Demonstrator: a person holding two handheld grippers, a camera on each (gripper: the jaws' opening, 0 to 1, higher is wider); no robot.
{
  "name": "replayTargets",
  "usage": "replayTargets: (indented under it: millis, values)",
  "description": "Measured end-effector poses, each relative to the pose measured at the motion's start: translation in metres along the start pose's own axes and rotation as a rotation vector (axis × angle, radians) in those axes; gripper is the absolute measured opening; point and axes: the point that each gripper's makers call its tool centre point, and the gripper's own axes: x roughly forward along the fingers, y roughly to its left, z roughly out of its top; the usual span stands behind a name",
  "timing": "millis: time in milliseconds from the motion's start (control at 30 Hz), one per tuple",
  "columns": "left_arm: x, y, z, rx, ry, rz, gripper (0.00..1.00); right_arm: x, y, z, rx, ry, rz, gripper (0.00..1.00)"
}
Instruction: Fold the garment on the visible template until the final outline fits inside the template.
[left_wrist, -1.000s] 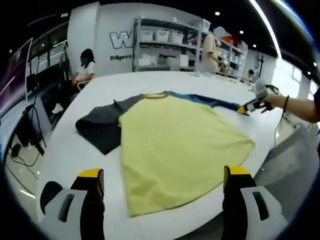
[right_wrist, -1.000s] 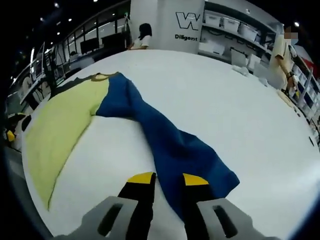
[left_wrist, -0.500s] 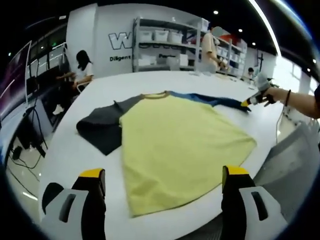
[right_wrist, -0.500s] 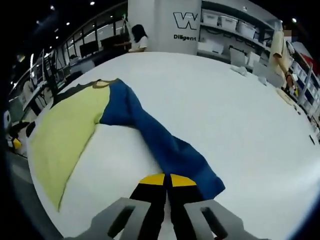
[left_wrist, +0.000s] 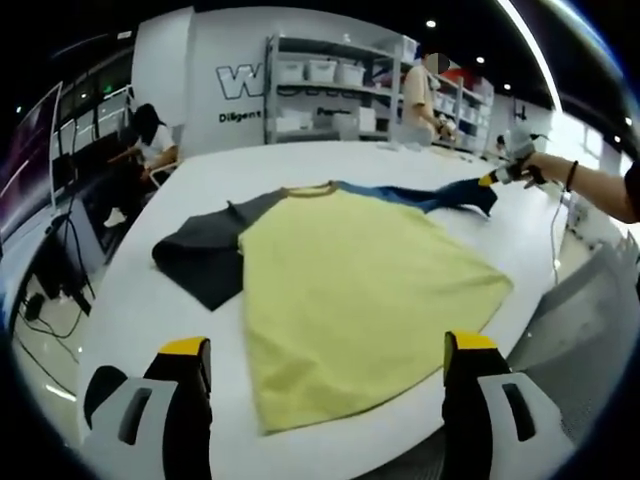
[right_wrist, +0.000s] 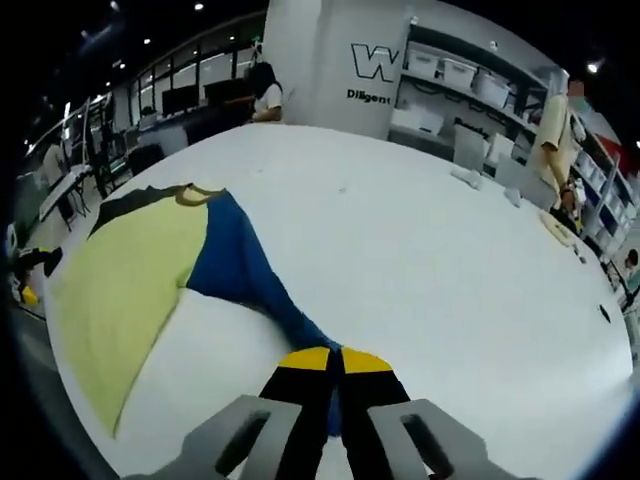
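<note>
A T-shirt lies flat on the white table (left_wrist: 300, 170): yellow body (left_wrist: 360, 290), dark grey sleeve (left_wrist: 205, 255) on the left, blue sleeve (left_wrist: 440, 198) on the right. My left gripper (left_wrist: 325, 350) is open, hovering near the table's front edge below the shirt's hem, touching nothing. In the right gripper view, my right gripper (right_wrist: 327, 358) is shut on the blue sleeve (right_wrist: 235, 275) at its cuff and holds that end lifted off the table. The yellow body (right_wrist: 125, 300) lies to the left. The right gripper (left_wrist: 492, 180) and a person's hand also appear at the right of the left gripper view.
Shelving with white bins (left_wrist: 330, 75) stands behind the table. A person sits at a desk (left_wrist: 150, 140) at the far left and another stands by the shelves (left_wrist: 420, 95). Small white items (right_wrist: 480, 175) lie on the far side of the table. Cables (left_wrist: 50, 290) hang left of the table.
My right gripper shut on the blue sleeve's cuff and has lifted it up off the table. The left gripper has stayed where it was.
</note>
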Motion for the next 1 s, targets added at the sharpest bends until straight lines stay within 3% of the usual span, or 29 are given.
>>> replayTargets:
  millis: [300,500,867,1000]
  values:
    - [0.001,0.001,-0.001,0.002,0.009,0.002,0.93,0.027,-0.033,0.014,0.049,0.011,-0.062,0.0]
    - [0.002,0.001,-0.004,0.027,0.028,0.011,0.93,0.05,-0.051,0.019,0.035,0.046,-0.087,0.0]
    - [0.003,0.005,-0.006,0.039,0.044,0.029,0.92,0.091,-0.066,0.017,0.005,0.118,-0.113,0.0]
    - [0.003,0.005,-0.007,0.049,0.051,0.031,0.91,0.105,-0.071,0.006,0.006,0.166,-0.129,0.0]
